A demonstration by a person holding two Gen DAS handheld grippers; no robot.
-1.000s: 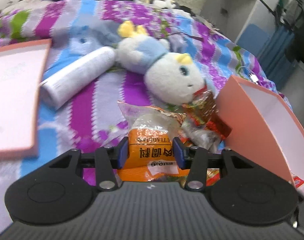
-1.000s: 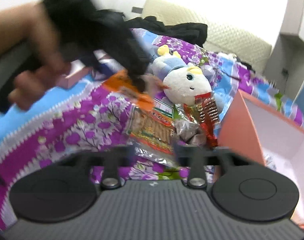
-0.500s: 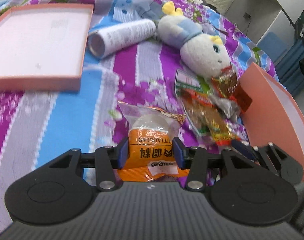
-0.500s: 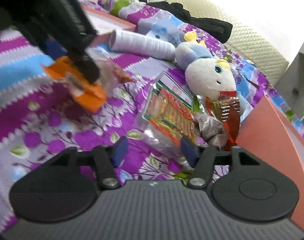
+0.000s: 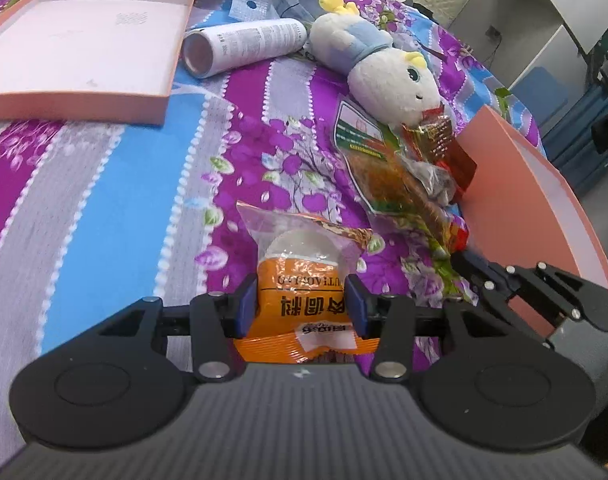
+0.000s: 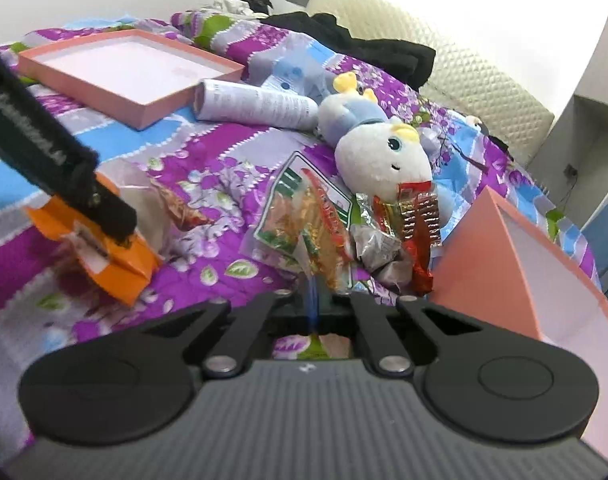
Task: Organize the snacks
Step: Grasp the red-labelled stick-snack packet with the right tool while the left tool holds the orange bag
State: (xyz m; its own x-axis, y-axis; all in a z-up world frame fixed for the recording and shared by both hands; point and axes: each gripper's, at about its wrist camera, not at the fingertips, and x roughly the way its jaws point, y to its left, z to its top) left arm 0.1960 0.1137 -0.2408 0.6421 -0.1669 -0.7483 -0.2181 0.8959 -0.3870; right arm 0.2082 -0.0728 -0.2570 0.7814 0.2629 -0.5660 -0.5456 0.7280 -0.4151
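Our left gripper (image 5: pixel 302 307) clamps an orange packet (image 5: pixel 304 300) above the bed (image 5: pixel 124 200); our right gripper (image 6: pixel 312 312) pinches the green packet (image 6: pixel 304 212). Nothing visibly sits in the pink box (image 6: pixel 543 272), so most sorting seems left.

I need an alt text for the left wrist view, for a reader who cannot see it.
The left gripper clamps an orange snack packet above a purple floral bedspread. Right of it, more snack packets lie between a white plush toy and a pink box; the right gripper reaches them.
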